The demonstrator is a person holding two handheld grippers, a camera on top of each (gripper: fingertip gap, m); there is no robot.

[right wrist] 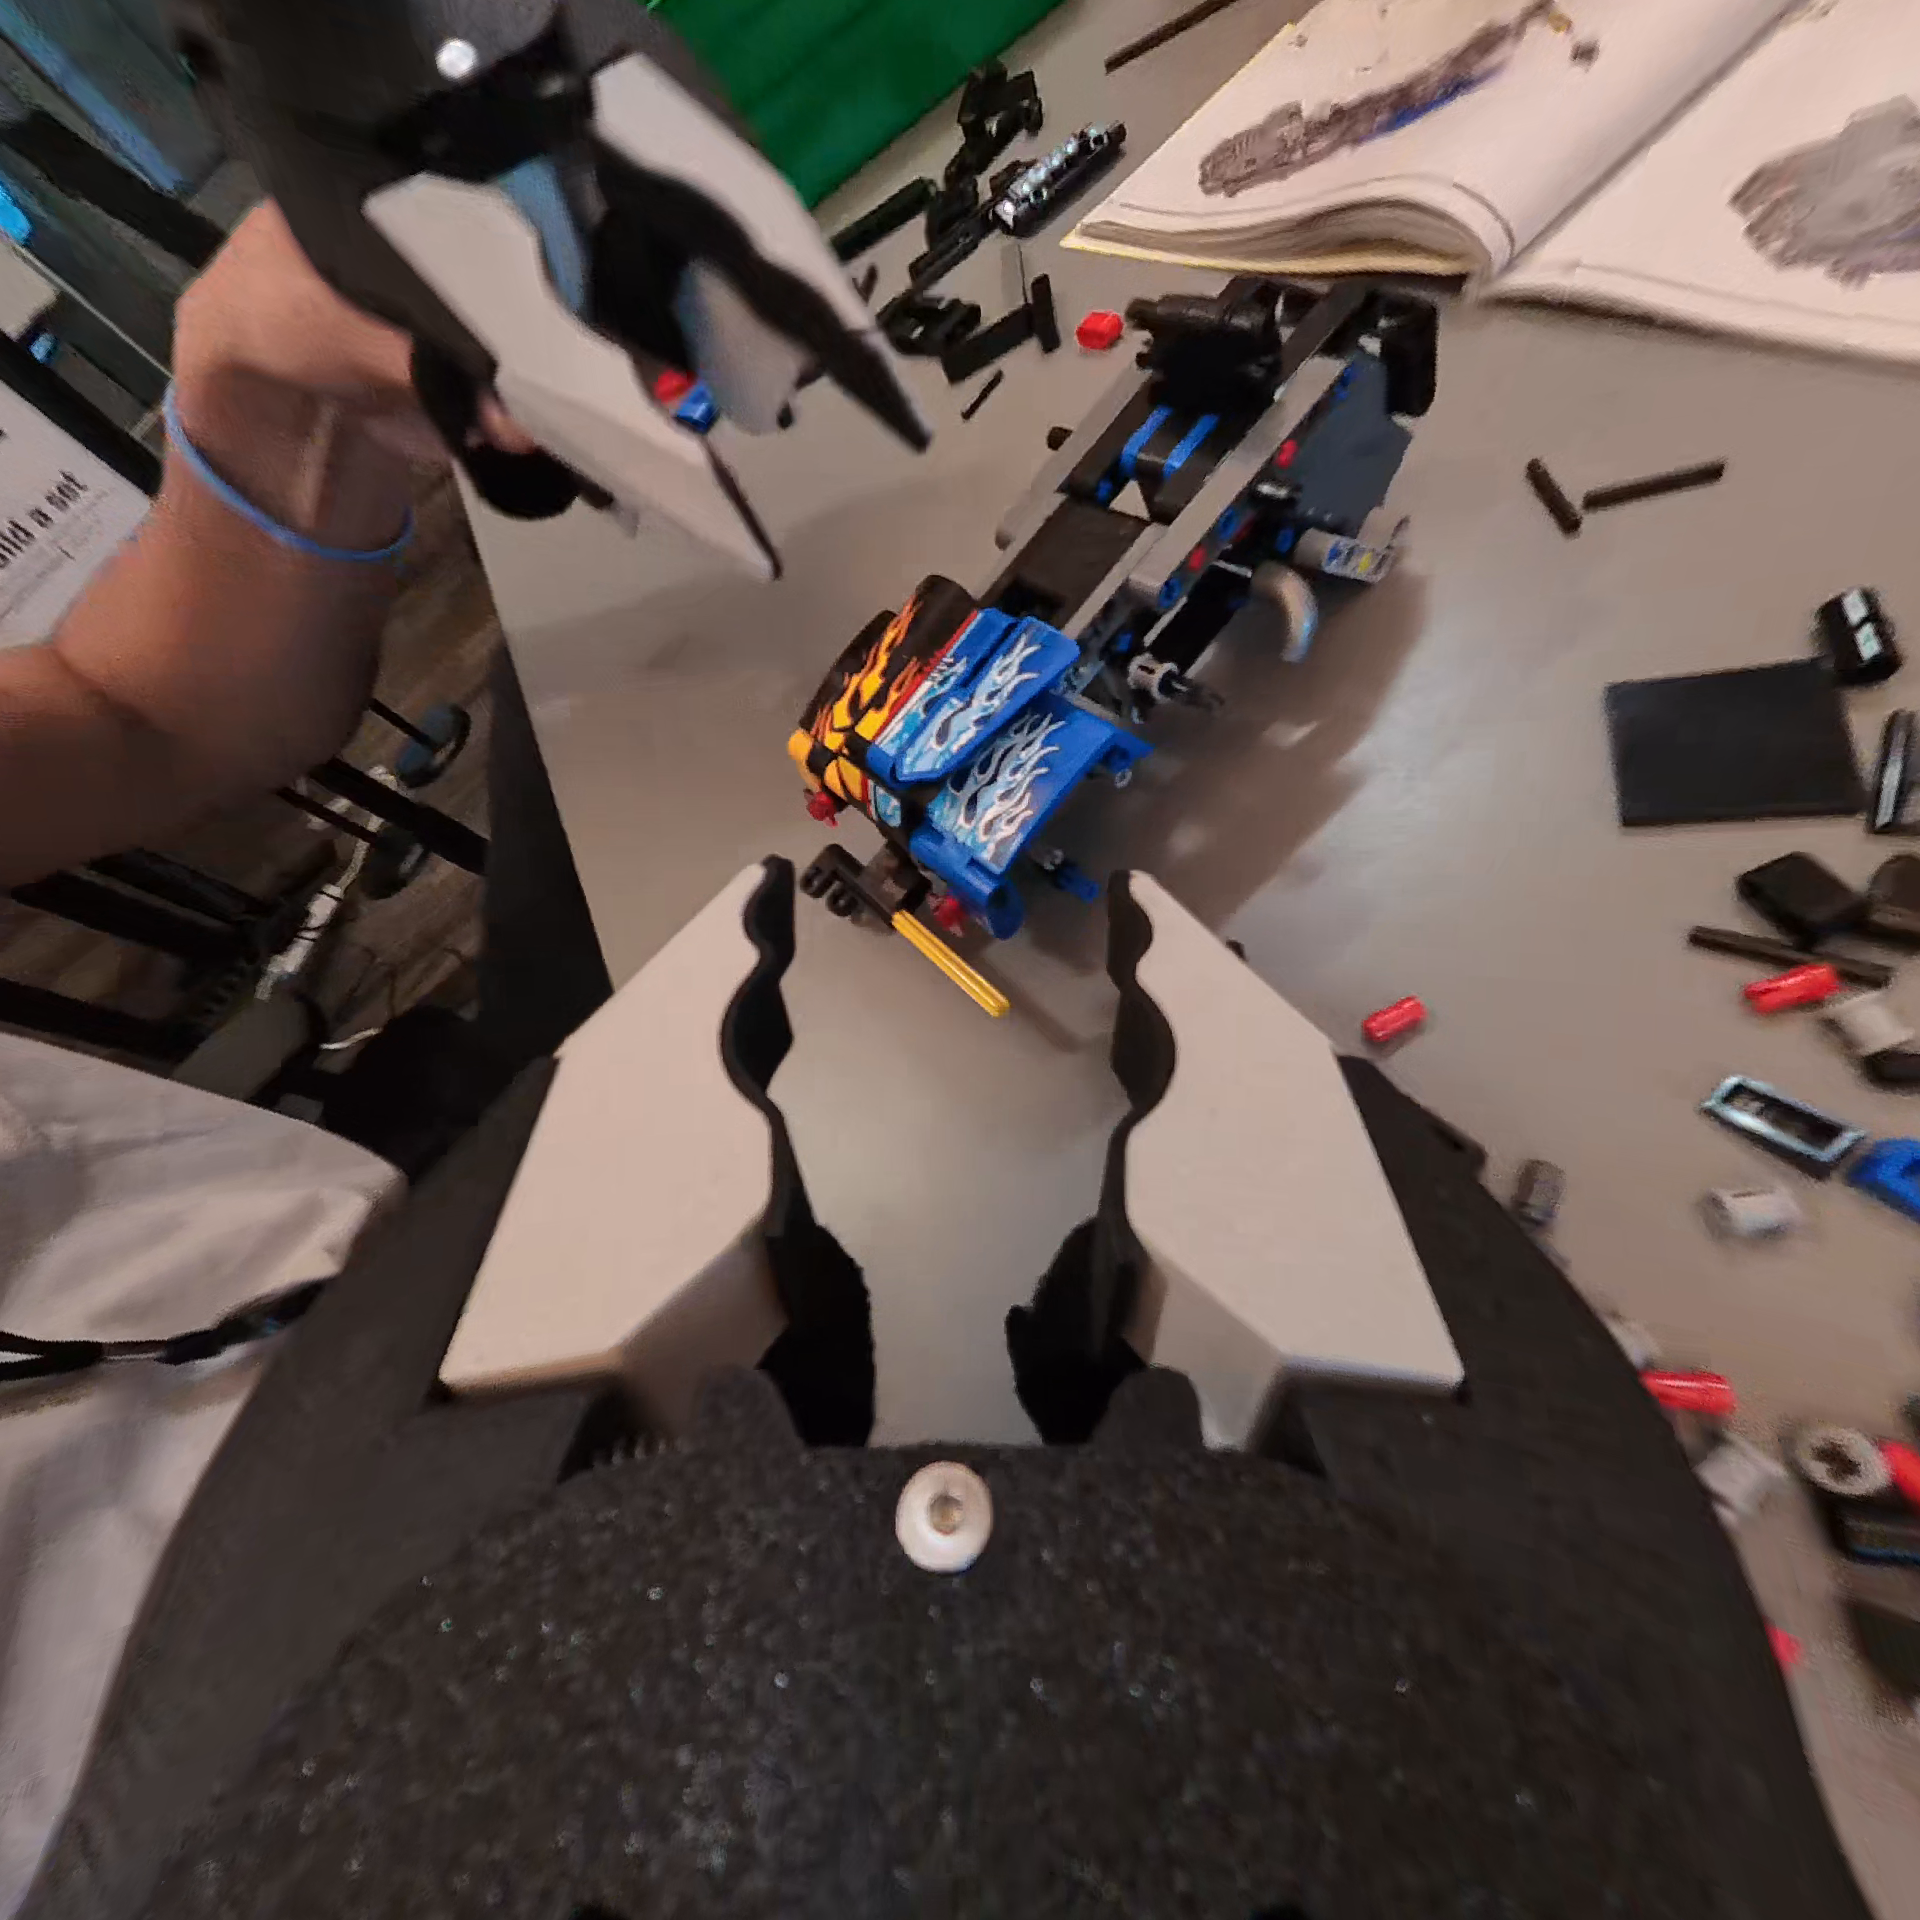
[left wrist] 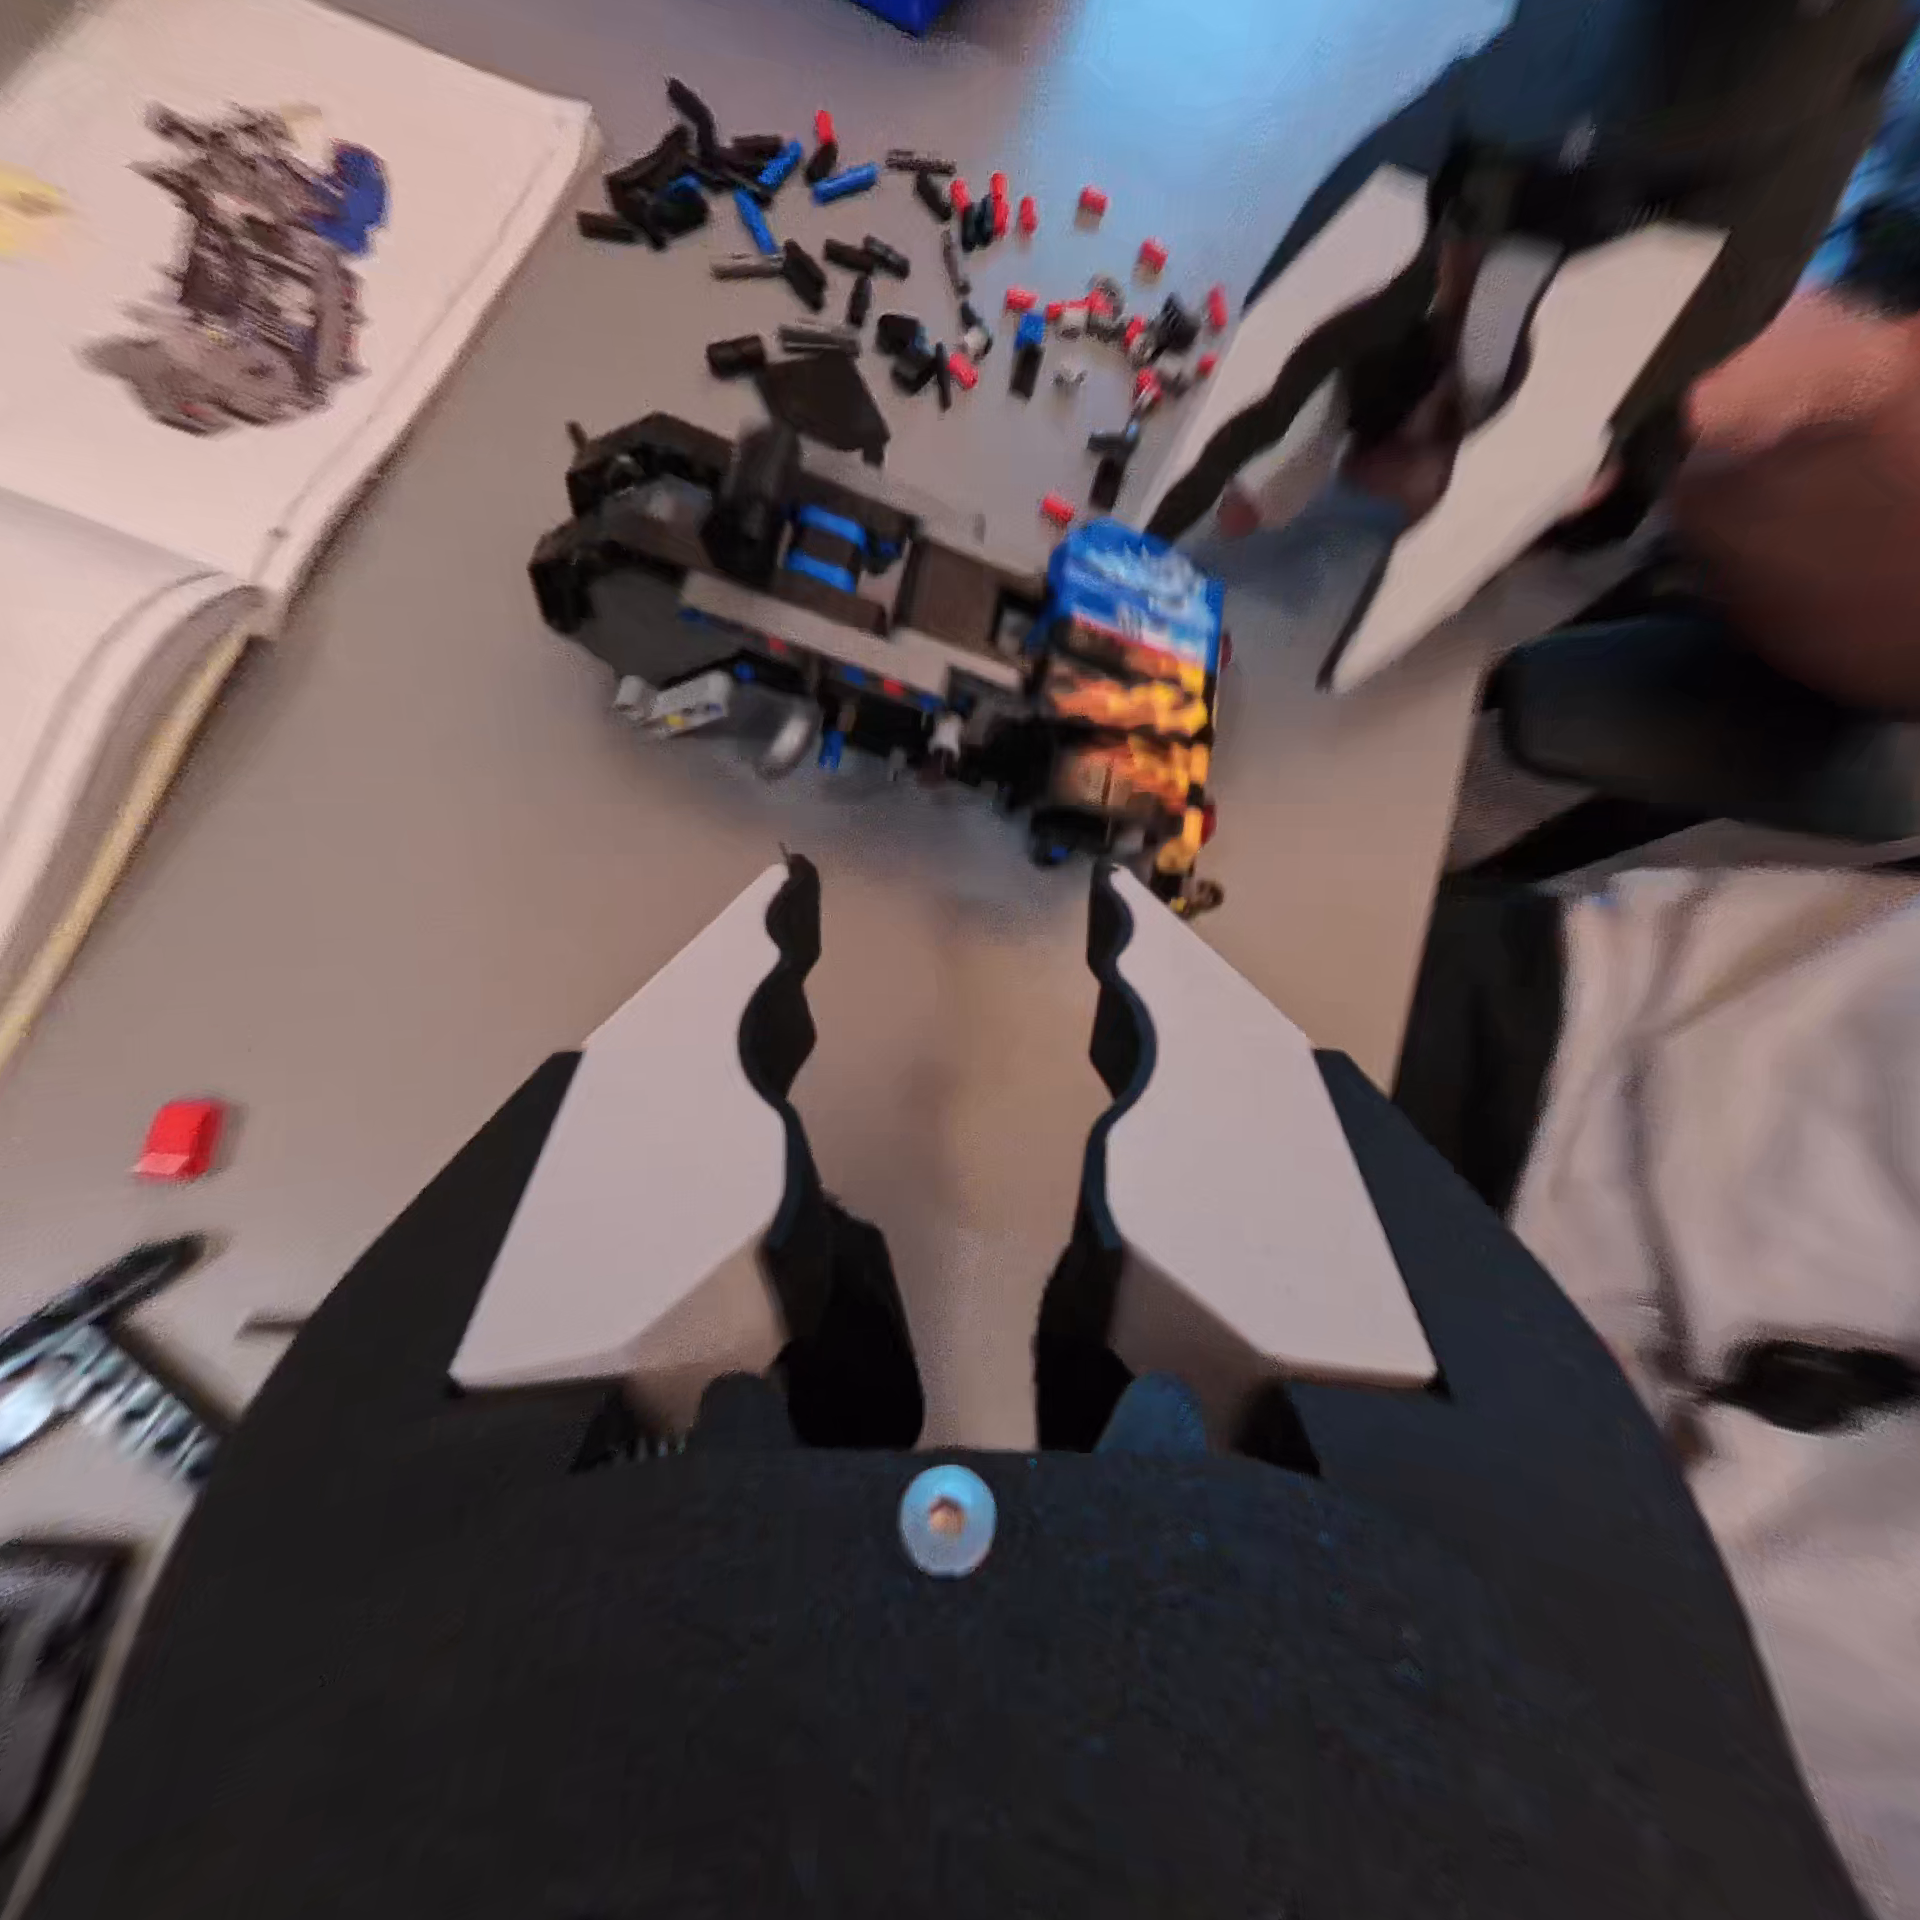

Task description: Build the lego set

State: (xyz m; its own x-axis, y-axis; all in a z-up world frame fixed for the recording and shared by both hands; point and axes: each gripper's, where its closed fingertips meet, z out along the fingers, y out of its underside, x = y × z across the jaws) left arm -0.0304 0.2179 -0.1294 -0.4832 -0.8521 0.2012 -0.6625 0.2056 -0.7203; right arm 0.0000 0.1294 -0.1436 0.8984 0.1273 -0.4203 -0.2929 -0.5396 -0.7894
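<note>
While the lego car (right wrist: 1091, 623) lies on the table (left wrist: 416, 831), both grippers hover agape, seemingly empty.

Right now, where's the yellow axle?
The yellow axle shows in the right wrist view, sticking out from the flame-decorated front of the lego vehicle toward the camera. It lies on the grey table, just ahead of the right hand-held gripper.
</note>
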